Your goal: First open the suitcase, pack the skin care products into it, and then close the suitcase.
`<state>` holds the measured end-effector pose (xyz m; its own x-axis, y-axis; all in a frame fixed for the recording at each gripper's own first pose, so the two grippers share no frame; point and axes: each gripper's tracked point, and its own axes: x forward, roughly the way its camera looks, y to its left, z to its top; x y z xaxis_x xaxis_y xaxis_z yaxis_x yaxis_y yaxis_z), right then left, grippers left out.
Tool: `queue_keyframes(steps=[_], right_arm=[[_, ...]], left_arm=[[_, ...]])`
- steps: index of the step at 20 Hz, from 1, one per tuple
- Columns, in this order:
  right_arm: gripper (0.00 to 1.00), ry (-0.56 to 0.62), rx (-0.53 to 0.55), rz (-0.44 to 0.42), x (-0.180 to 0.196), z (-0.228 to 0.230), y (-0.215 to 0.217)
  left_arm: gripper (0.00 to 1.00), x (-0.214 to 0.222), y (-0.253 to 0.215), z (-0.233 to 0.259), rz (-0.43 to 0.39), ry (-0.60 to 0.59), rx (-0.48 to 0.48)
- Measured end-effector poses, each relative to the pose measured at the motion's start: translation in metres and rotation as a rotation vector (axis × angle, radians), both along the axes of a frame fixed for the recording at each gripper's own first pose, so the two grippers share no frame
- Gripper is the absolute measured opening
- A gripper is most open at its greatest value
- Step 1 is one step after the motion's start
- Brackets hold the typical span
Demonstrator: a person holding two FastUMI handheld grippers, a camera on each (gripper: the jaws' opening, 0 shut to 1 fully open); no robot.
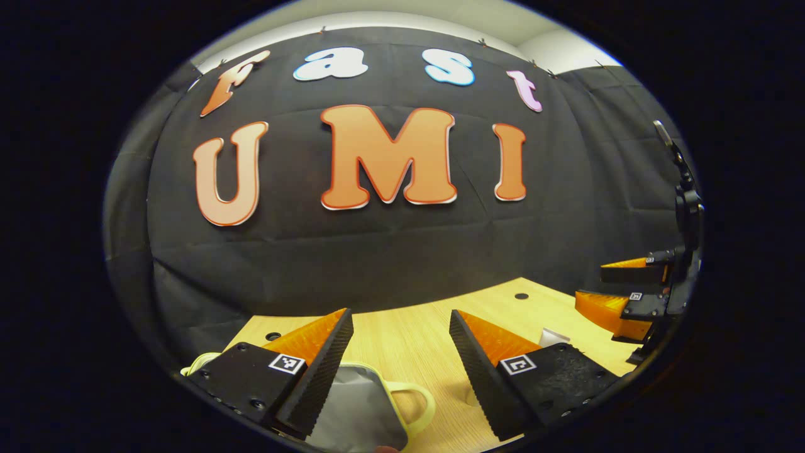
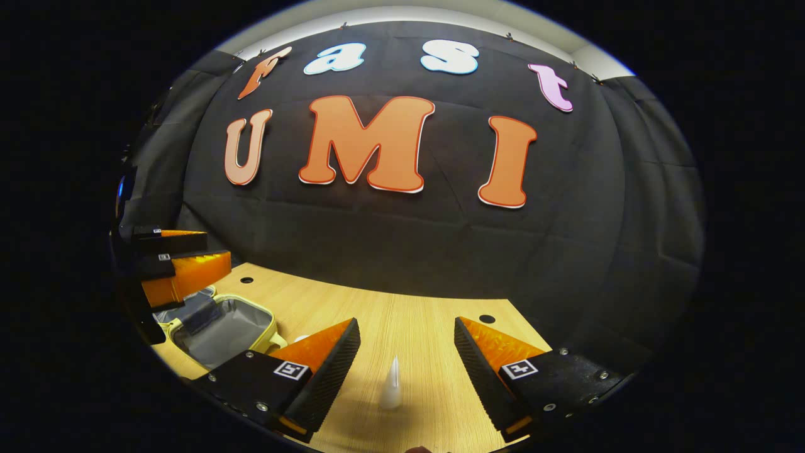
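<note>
The small pale-yellow suitcase [image 2: 220,327] lies open on the wooden table at the left of the right gripper view, its grey lining showing. In the left gripper view the suitcase [image 1: 365,402] sits right below my left gripper [image 1: 400,318], which is open and holds nothing. My right gripper [image 2: 407,327] is open as well, low over the table. A white pointed skin care tube [image 2: 391,387] stands on the wood between its fingers, untouched. Another small white item [image 1: 553,336] lies near the right gripper [image 1: 604,286].
The wooden table [image 2: 390,308] has round cable holes [image 2: 487,319] near its back edge, where the black cloth wall rises. The suitcase's looped handle [image 1: 418,402] points toward the table's middle. Bare wood lies between the suitcase and the tube.
</note>
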<state>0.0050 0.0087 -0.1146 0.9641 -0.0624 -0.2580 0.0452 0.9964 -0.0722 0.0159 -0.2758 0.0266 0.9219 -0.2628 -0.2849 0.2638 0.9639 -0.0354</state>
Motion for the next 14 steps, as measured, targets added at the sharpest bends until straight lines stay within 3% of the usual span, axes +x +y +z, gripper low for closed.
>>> queue_keyframes(steps=[14], right_arm=[[0.96,0.114,-0.007,0.031,-0.001,-0.072,-0.005]], left_arm=[[0.98,-0.028,-0.083,-0.113,-0.186,0.163,0.065]])
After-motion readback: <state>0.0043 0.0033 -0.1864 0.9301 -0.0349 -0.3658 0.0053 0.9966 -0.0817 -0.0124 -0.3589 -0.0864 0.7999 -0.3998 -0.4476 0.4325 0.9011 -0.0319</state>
